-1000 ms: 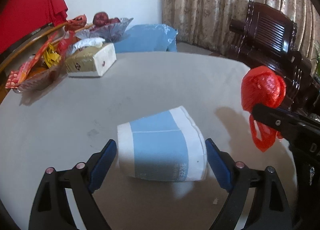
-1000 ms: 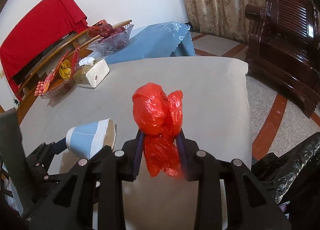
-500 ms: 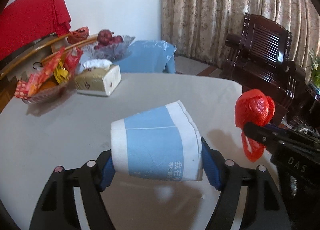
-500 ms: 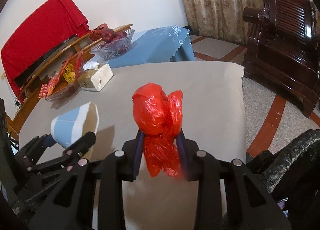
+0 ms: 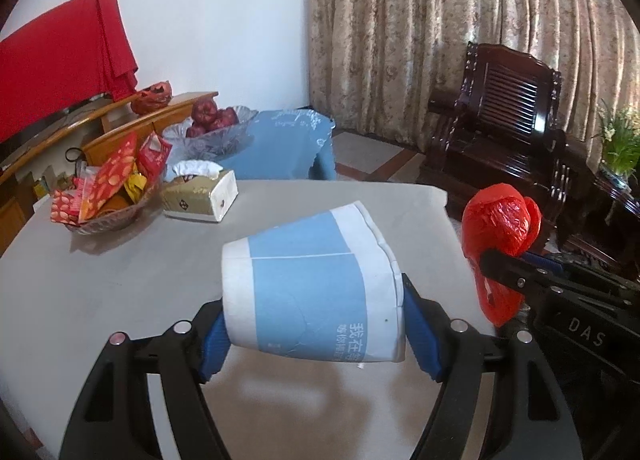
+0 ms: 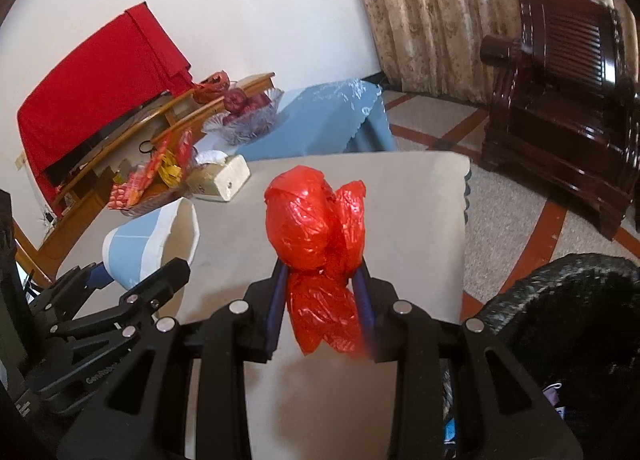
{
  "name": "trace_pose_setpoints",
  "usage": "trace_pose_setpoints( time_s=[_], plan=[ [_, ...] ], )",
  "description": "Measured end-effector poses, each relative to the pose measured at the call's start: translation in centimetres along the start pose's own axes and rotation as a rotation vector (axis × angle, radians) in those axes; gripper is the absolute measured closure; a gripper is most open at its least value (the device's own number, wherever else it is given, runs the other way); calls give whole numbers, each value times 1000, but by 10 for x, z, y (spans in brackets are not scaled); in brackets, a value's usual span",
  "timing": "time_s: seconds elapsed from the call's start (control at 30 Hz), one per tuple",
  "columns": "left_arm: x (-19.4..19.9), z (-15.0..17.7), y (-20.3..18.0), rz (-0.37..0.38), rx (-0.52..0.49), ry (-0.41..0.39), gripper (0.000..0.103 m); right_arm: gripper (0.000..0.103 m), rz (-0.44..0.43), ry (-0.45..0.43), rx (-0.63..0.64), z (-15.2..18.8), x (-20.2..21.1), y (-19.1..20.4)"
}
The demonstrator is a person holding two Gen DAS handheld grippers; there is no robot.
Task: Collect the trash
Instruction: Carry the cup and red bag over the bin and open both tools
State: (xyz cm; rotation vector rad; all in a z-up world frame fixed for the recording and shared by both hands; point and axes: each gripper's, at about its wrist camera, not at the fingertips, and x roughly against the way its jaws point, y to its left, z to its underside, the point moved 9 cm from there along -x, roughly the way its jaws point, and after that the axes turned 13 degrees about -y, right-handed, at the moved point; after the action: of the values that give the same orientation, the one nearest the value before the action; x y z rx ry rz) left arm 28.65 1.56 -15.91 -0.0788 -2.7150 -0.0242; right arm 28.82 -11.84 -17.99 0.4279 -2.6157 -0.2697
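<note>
My left gripper (image 5: pixel 316 328) is shut on a blue-and-white paper cup (image 5: pixel 312 292) lying sideways and holds it above the grey table (image 5: pixel 120 280). The cup also shows in the right wrist view (image 6: pixel 148 244), held by the left gripper (image 6: pixel 132 280). My right gripper (image 6: pixel 322 292) is shut on a crumpled red plastic bag (image 6: pixel 316 236), raised over the table near its right edge. The red bag (image 5: pixel 500 236) shows at the right of the left wrist view.
A tissue box (image 5: pixel 200 196), a glass bowl of snack packets (image 5: pixel 108 196) and a fruit bowl (image 5: pixel 216 128) stand at the far left. A black trash bag (image 6: pixel 560 320) gapes on the floor off the table's right edge. A dark wooden armchair (image 5: pixel 508 120) stands beyond.
My left gripper closed on the paper cup and lifted it off the table. My right gripper kept holding the red bag and rose slightly.
</note>
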Motion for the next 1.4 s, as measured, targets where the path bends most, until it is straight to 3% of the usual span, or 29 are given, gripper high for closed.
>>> trace_pose_setpoints(
  time_s=[0.43,0.83,1.4],
  plan=[
    [68,-17,-28,55,-8,-65,30,72,-33,-57,15,-9,83,13],
    [120,-26,-55,98,-20,-131,30,72,-9,-120,39,-15,149,8],
    [160,-24,-123,222,-66,-170,30,72,104,-174,29,-3,229,-48]
  ],
)
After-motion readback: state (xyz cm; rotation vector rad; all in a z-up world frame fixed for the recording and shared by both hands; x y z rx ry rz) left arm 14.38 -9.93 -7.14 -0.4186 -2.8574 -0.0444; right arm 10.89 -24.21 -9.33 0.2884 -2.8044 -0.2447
